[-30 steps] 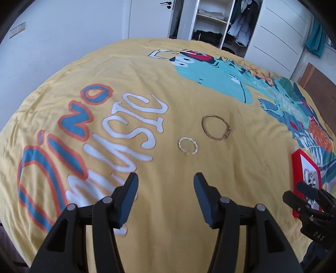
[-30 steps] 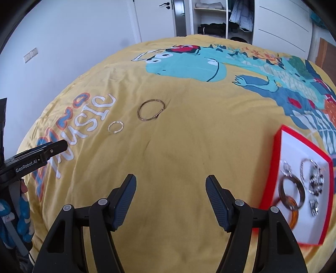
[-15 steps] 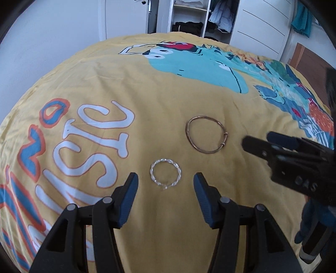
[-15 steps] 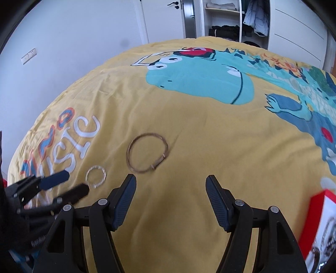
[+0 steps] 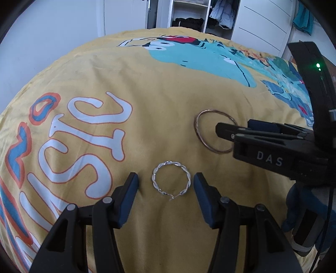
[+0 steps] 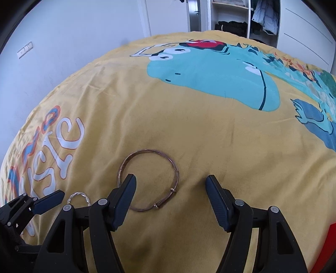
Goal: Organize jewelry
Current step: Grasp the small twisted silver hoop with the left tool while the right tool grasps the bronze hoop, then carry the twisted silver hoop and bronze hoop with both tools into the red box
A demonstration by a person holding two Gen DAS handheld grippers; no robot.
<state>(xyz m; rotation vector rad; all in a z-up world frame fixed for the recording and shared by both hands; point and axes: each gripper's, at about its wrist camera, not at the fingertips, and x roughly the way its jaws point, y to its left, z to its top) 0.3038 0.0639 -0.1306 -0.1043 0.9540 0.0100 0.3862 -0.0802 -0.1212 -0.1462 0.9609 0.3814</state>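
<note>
A twisted silver hoop earring lies on the yellow bedspread, between the open fingers of my left gripper. A thin bronze bangle lies just beyond it to the right. In the right wrist view the bangle lies in front of my open right gripper, whose left finger covers the bangle's left side. The silver hoop shows at the lower left there, next to my left gripper's fingertip. Both grippers are empty.
The bedspread has a teal dinosaur print and large white letters. A red tray corner shows at the right wrist view's lower right. A white wall and an open wardrobe stand behind the bed.
Both grippers have moved forward and down toward the bed. The silver hoop now lies between my left fingers, and the bangle has come up to my right fingers. Both stay open.
</note>
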